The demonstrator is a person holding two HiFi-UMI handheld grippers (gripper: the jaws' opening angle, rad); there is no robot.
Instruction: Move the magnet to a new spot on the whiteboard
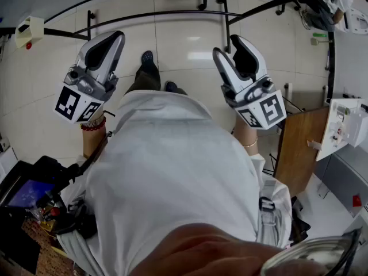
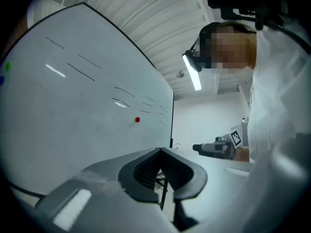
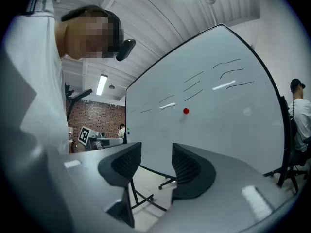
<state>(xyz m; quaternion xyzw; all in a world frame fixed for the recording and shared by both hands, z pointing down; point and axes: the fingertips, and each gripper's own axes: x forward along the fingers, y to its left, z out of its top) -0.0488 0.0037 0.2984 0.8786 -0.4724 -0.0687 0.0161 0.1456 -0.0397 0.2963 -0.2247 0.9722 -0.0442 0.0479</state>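
A small red magnet sticks on the whiteboard, among thin pen strokes. The right gripper view shows the same magnet on the whiteboard, well beyond the jaws. My left gripper is shut with nothing in it, its pads touching. My right gripper is open, with a clear gap and nothing between the pads. In the head view both the left gripper and the right gripper are held up in front of a white shirt, far from the board.
Black bars of the whiteboard stand curve across the tiled floor ahead. A wooden panel and a white device stand at the right. A green magnet sits near the board's left edge. A seated person is beyond the board.
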